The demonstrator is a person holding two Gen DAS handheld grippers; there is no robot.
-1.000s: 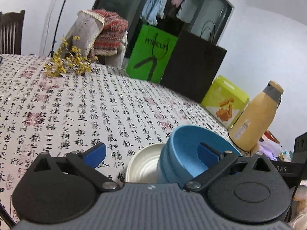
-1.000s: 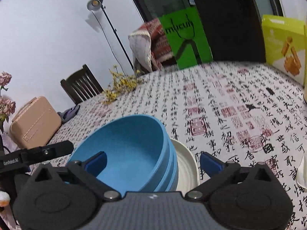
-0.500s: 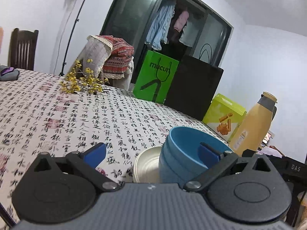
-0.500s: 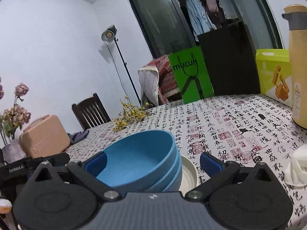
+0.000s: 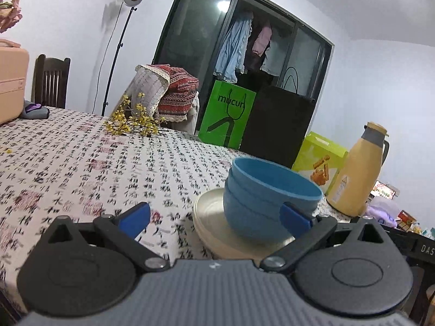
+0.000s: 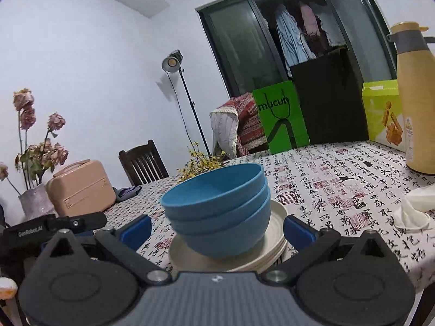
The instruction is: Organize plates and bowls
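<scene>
Bowls [image 6: 217, 209], three blue ones nested together, sit on a small stack of cream plates [image 6: 274, 241] on the worktop [image 5: 81, 168] (its cloth printed with black and red calligraphy). In the right wrist view the stack lies just ahead of the right claw [image 6: 216, 232], between its two blue fingertips [image 6: 299, 231]; the jaws stand wide apart and touch nothing. The left claw [image 5: 214, 217] is spread just as wide and empty; the bowls lie ahead of it, toward its right fingertip, which overlaps them in view. Well beyond the claws stand a yellow thermos jug [image 5: 356, 174] and a green bag [image 5: 227, 116].
</scene>
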